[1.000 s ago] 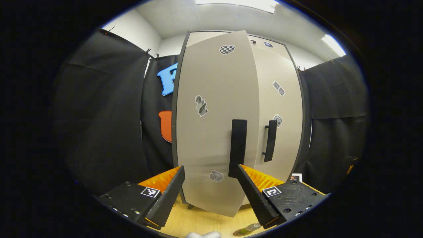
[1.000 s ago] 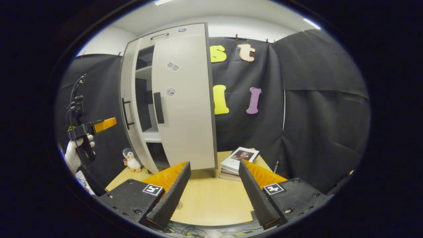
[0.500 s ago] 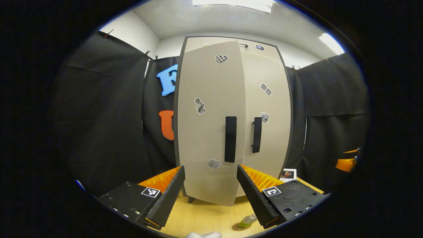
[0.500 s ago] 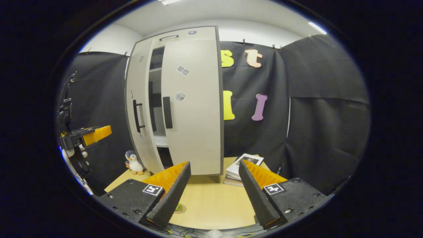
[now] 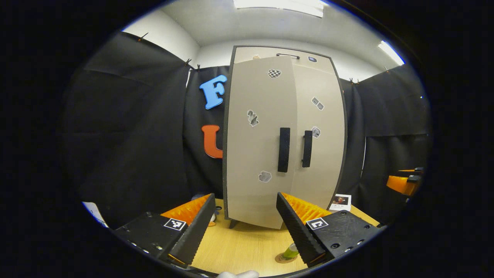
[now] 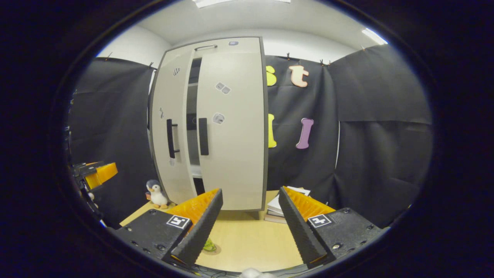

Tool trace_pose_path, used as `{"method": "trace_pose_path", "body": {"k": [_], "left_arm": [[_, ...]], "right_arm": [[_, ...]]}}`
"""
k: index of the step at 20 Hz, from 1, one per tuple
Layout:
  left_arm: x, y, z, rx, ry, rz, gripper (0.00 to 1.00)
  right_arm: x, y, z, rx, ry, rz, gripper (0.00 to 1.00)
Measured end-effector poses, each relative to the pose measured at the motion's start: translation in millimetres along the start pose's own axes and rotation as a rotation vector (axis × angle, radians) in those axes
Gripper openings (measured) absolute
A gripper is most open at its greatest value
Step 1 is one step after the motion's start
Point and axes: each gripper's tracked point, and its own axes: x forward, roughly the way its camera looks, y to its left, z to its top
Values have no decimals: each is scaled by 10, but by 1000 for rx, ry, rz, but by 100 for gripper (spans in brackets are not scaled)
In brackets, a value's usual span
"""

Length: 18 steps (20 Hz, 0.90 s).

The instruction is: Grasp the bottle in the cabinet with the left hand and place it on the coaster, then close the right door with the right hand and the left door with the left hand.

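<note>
The beige cabinet (image 5: 266, 116) stands at the back of the wooden table. Its right door (image 6: 231, 127) is flush with the frame. Its left door (image 6: 170, 116) stands slightly ajar, with a narrow dark gap (image 6: 192, 127) between the two doors. A green bottle (image 5: 290, 251) stands upright on a round coaster (image 5: 283, 259) on the table in front of the cabinet, and the bottle (image 6: 209, 246) also peeks from behind my right gripper's finger. My left gripper (image 5: 245, 195) is open and holds nothing, back from the left door. My right gripper (image 6: 250, 190) is open and holds nothing too.
A penguin toy (image 6: 156, 193) sits left of the cabinet's foot. A stack of books (image 6: 278, 206) lies to its right. The right gripper (image 5: 403, 183) shows at the right edge of the left gripper view, and the left gripper (image 6: 96, 174) at the left edge of the right gripper view.
The left door has swung in from well open to nearly flush, narrowing the gap. Both grippers have drawn back from the cabinet, and the left gripper has dropped lower.
</note>
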Motion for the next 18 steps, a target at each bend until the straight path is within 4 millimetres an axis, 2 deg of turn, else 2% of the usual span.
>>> {"method": "trace_pose_path", "body": {"k": [1, 5, 7, 9, 10, 11, 12, 18], "left_arm": [[-22, 16, -7, 5, 0, 4, 97], [-70, 78, -11, 39, 1, 19, 96], [-68, 62, -4, 33, 3, 16, 99], [-62, 53, -16, 36, 10, 12, 96], [-59, 40, -25, 38, 13, 8, 99], [-63, 22, -31, 39, 16, 3, 96], [-57, 1, -27, 40, 16, -3, 96], [-44, -60, -56, 52, 28, -25, 96]], "right_arm": [[5, 38, -14, -10, 3, 5, 96], [-6, 159, -26, -27, -8, 28, 96], [7, 210, -20, -23, -8, 40, 96], [12, 236, -31, -26, -4, 42, 96], [2, 244, -48, -26, -1, 45, 96], [3, 254, -55, -27, 3, 46, 94], [-8, 257, -70, -29, 7, 47, 96], [-21, 237, -58, -20, 1, 35, 96]]}}
